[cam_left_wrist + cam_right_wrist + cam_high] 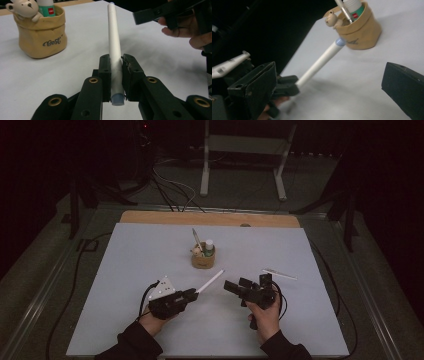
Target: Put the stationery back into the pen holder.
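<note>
On white table (pixel 150 320), dark room | left gripper (pixel 192 293) clamps pen (pixel 210 281) | right gripper (pixel 235 285) apart

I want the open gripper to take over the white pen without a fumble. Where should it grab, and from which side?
Probably the free middle of the white pen, well ahead of the left gripper, which clamps its rear end. The shaft is straight, even and juts out clear of the sheet. The right gripper, jaws wide open, could come in from the pen's right, straddling the shaft crosswise.
</note>
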Tool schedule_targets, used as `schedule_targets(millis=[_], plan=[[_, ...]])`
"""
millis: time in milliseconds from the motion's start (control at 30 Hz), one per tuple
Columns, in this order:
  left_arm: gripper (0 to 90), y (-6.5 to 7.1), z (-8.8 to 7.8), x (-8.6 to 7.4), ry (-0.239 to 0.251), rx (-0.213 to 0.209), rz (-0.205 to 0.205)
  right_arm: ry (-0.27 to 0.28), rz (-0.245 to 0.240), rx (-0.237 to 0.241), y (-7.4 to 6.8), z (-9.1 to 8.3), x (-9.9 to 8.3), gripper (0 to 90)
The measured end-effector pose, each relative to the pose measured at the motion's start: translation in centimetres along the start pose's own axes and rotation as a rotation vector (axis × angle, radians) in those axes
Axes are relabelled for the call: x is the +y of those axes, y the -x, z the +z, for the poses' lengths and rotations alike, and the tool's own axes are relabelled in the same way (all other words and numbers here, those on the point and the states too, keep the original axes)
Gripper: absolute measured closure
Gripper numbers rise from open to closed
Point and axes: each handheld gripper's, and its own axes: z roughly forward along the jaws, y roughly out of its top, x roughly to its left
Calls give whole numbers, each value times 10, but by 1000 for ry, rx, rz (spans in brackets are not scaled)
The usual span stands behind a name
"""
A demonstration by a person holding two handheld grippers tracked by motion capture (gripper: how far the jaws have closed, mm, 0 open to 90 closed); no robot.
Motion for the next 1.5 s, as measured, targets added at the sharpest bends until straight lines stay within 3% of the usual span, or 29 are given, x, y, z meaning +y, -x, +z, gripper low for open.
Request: schedule_targets(millis=[67, 300, 433, 1033, 1067, 1133, 1500], plan=[[794, 1, 2, -1, 3, 5, -1, 12, 73, -11, 0, 2, -1, 94], [794, 3, 2, 0, 12, 4, -1, 8, 243, 31, 3, 4, -2, 306], [794, 6, 3, 0, 20, -10, 1, -35, 295, 40, 3, 10, -3, 422], [794, 13, 6, 2, 25, -30, 17, -121, 365, 107, -3, 32, -14, 693], [794, 13, 6, 2, 25, -33, 16, -122, 396, 124, -1, 32, -15, 719], [794, 13, 5, 2, 32, -43, 17, -122, 409, 140, 0, 33, -15, 730], [794, 13, 5, 3, 18, -60, 12, -133, 398, 167, -1, 34, -17, 791]])
